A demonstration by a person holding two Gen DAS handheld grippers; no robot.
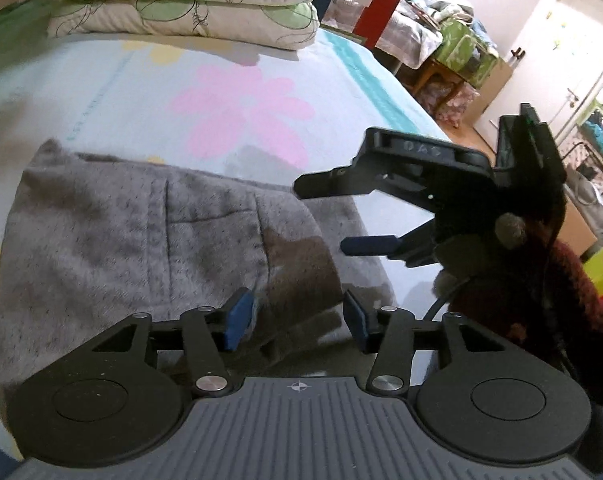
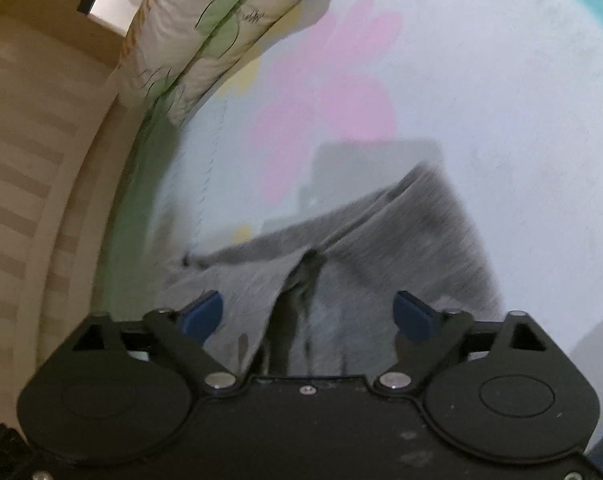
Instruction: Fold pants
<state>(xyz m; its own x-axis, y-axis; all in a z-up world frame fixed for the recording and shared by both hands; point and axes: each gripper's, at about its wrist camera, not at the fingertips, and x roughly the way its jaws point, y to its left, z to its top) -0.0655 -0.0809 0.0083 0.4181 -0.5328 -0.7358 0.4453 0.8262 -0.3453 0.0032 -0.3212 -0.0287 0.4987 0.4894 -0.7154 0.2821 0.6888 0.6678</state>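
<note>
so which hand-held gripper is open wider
The right hand-held gripper: its blue pads stand far apart over the grey pants, gripping nothing. The left hand-held gripper is open too, but its pads sit closer together.

I see heathered grey pants at lower left, a pale sheet with pink flower print, and a cream, green-leafed quilt at top.

1. A bed with a pale sheet printed with a pink flower.
2. A folded quilt with green leaf print lies at the bed's far end.
3. Cluttered furniture stands beyond the bed.
</note>
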